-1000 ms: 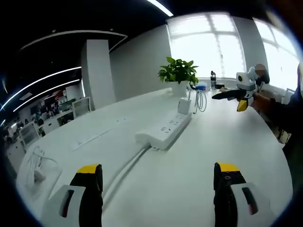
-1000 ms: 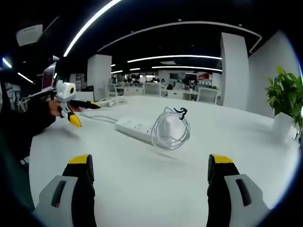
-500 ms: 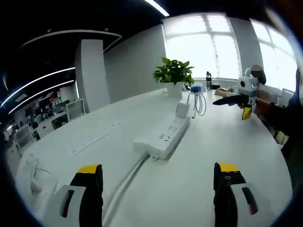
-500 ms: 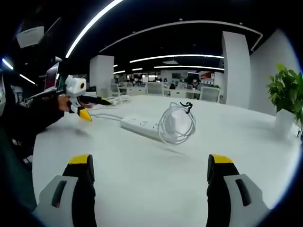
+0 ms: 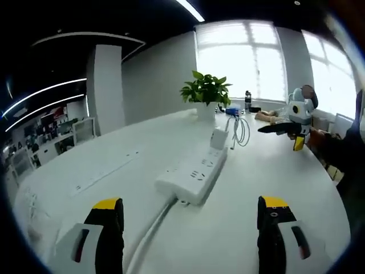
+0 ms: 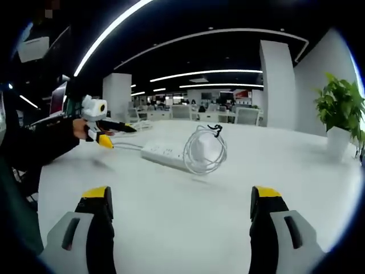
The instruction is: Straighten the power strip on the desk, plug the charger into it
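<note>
Since a moment ago the left claw (image 5: 191, 228) has come a little closer to the long white plastic power strip (image 5: 192, 174), which now looks a bit bigger between its two jaws. Both jaws of that claw are spread wide apart and hold nothing. The power strip lies flat on the big white table (image 5: 108, 165), and its thick white cable (image 5: 149, 242) runs from its near end toward the left claw. At the far end of the power strip stands the small white square charger (image 5: 218, 137), just beside it, with its thin white cord looped in a ring (image 5: 240, 127). Behind the power strip, farther off, a green leafy plant in a white pot (image 5: 206, 94) sits on the table. The right claw (image 6: 178, 228) is also spread wide and empty, and it hovers above the bare table, well apart from the power strip. Seen from that side, the charger and its cord loop stand in front of the power strip.
</note>
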The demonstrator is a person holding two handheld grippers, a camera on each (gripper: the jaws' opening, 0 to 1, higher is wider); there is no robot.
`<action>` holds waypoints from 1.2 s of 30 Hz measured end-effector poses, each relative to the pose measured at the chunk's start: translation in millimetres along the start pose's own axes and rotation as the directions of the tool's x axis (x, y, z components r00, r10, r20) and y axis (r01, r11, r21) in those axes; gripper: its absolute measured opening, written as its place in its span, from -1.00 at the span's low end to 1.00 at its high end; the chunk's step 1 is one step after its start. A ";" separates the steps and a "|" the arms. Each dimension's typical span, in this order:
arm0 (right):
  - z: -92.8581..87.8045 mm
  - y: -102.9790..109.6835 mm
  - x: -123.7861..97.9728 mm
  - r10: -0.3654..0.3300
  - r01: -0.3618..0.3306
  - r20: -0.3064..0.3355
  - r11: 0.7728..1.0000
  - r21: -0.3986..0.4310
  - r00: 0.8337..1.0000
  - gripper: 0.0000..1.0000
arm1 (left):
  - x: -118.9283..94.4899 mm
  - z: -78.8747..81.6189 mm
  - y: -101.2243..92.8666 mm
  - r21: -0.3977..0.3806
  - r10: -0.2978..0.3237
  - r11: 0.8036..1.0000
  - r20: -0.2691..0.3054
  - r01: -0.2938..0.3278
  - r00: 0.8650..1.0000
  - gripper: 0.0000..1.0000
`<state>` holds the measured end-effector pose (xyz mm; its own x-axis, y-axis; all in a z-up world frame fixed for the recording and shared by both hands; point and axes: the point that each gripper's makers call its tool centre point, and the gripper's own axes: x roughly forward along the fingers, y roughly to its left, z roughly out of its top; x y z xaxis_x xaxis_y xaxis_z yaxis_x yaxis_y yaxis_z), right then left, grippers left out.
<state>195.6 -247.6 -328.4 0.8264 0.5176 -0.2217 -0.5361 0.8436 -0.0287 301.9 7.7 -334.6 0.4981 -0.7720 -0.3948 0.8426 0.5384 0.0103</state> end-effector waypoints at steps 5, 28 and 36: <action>-1.3 3.1 -1.4 0.008 -0.008 -0.005 1.000 0.003 1.000 0.99 | 9.5 5.3 -1.5 0.019 -0.022 1.000 -0.001 0.022 1.000 0.99; -2.6 2.4 -8.8 0.003 -0.003 0.000 1.000 0.006 1.000 0.98 | 47.5 8.9 -4.0 0.048 -0.088 0.995 -0.053 0.090 0.995 0.99; -4.4 -1.1 -11.0 -0.006 0.006 -0.001 1.000 0.011 1.000 0.98 | 53.8 10.1 -5.0 0.056 -0.096 0.993 -0.064 0.100 0.993 0.99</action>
<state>186.4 -254.8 -330.2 0.8295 0.5125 -0.2222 -0.5292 0.8483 -0.0192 326.6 -39.9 -346.6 0.4006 -0.7973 -0.4515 0.8984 0.4386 0.0225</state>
